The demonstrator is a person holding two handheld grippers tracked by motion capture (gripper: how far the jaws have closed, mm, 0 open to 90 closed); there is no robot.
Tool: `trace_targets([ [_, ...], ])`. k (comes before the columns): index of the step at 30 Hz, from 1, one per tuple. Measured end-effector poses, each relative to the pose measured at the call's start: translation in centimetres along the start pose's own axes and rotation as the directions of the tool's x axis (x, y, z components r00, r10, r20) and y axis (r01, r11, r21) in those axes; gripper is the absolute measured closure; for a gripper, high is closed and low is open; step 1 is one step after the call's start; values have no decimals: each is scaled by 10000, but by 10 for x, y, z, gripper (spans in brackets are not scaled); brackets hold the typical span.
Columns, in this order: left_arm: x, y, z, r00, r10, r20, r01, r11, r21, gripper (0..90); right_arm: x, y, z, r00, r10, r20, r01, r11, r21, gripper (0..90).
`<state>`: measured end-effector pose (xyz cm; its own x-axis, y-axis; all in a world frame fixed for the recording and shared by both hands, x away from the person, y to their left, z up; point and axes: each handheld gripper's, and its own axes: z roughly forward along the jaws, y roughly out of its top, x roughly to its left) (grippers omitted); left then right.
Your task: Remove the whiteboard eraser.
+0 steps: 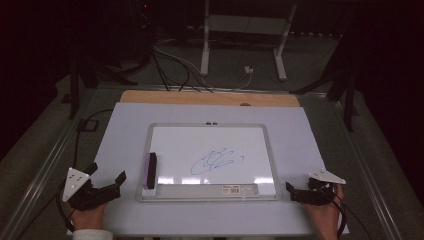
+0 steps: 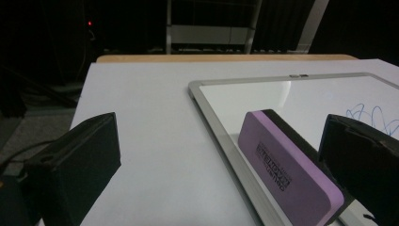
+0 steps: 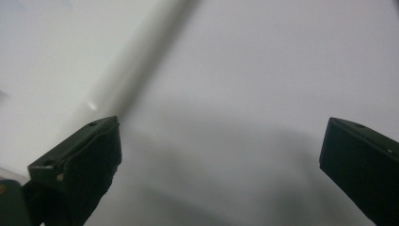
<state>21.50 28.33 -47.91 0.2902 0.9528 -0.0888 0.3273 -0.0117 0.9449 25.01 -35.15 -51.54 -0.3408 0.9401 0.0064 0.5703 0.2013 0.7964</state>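
Note:
A silver-framed whiteboard (image 1: pixel 210 125) lies flat on the white-covered table, with a blue scribble (image 1: pixel 215 161) near its middle. A purple eraser with a black back (image 1: pixel 151 170) rests along the board's left edge. My left gripper (image 1: pixel 107 172) stands open at the table's near left corner, a short way left of the eraser. In the left gripper view the eraser (image 2: pixel 287 169) lies just inside the right jaw, untouched, with the frame (image 2: pixel 207 101) and scribble (image 2: pixel 371 115) beyond. My right gripper (image 1: pixel 299 186) sits near the board's lower right corner, open (image 3: pixel 221 146) over bare table, the blurred frame (image 3: pixel 141 61) ahead.
The table's white sheet (image 1: pixel 125 130) leaves bare margins around the board. A wooden strip (image 1: pixel 210 97) runs along the far edge. Behind the table, a white stand (image 1: pixel 242 45) and several cables (image 1: pixel 170 65) lie on the dark floor.

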Motion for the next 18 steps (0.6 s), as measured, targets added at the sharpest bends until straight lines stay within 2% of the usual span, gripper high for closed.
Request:
trace_targets([
  [3, -1, 0, 0, 10000, 90, 15, -90, 10000, 28, 6, 2, 6, -15, 9992, -107, -376, 53, 9900, -1411, 0],
  [4, -1, 0, 0, 10000, 90, 15, -90, 10000, 28, 6, 2, 6, -15, 9992, -107, -376, 53, 9900, -1411, 0],
  [5, -1, 0, 0, 10000, 87, 30, -87, 10000, 35, 6, 4, 7, -20, 9994, -197, -292, 140, 9826, -1851, 0],
  [9, -1, 1, -2, 10000, 52, 24, -52, 10000, -39, 6, 9, 9, -29, 9984, -462, -335, 369, 9706, -2379, 0],
  [10, -1, 1, -3, 10000, 21, 28, -21, 10000, -82, 6, 9, 9, -29, 9984, -462, -335, 369, 9706, -2379, 0],
  [11, -2, 1, -3, 10000, 7, 34, -7, 10000, -90, 6, 12, 10, -33, 9982, -474, -368, 363, 9648, -2603, 0],
  [13, -2, 3, 0, 9999, 100, -70, -99, 9999, 100, 6, 14, 10, -36, 9985, -424, -333, 317, 9613, -2736, 0],
  [18, -3, 7, 2, 10000, 45, 44, -46, 10000, 62, 7, 17, 11, -43, 9993, -277, -252, 187, 9526, -3038, 0],
])
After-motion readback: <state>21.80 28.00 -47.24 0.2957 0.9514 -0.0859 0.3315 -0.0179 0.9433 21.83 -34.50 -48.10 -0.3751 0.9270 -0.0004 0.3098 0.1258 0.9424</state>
